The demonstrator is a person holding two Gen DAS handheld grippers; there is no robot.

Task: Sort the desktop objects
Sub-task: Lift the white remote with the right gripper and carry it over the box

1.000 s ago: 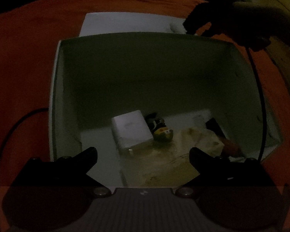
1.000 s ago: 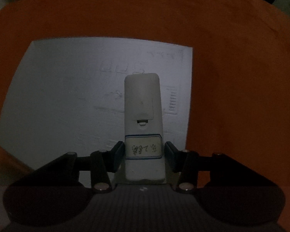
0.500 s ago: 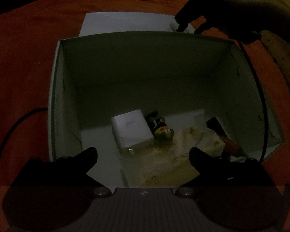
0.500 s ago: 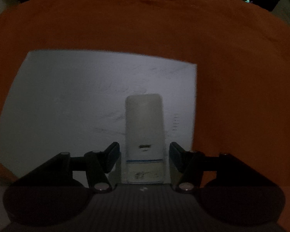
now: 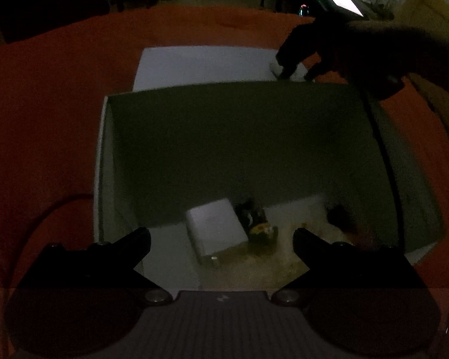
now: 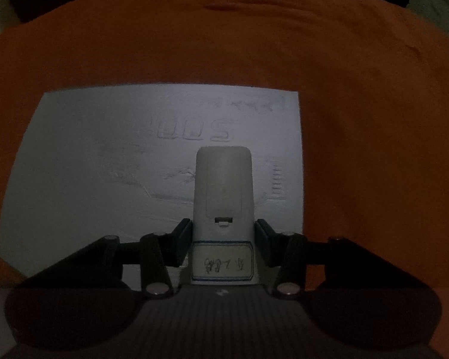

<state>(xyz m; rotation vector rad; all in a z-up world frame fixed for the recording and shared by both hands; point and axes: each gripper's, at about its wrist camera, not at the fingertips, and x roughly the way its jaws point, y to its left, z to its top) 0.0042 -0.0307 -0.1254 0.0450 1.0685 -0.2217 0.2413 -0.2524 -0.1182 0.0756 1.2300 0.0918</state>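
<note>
Below, the left gripper (image 5: 221, 240) hovered over an open white box (image 5: 100, 161), its jaws spread wide with nothing between them. Inside the box lay a white adapter (image 5: 215, 230), a small dark-and-yellow item (image 5: 259, 224) touching its right side, and a dark object (image 5: 341, 217) near the right wall; dim light hid their details. A black cable (image 5: 386, 161) crossed the box's right side. Beyond the far wall lay a white sheet (image 5: 203, 64) on the orange cloth (image 5: 45, 104).

At the sheet's right corner, the right gripper (image 6: 224, 233) appeared from the left wrist view as a dark silhouette. Its own camera showed the jaws set against both sides of a white remote (image 6: 223, 185), battery cover up, with a handwritten label (image 6: 222, 262) at the near end. Whether the remote rested on the sheet (image 6: 104, 155) or sat just above it could not be told. Faint embossed marks covered the sheet, and the cloth (image 6: 359, 119) surrounded it.
</note>
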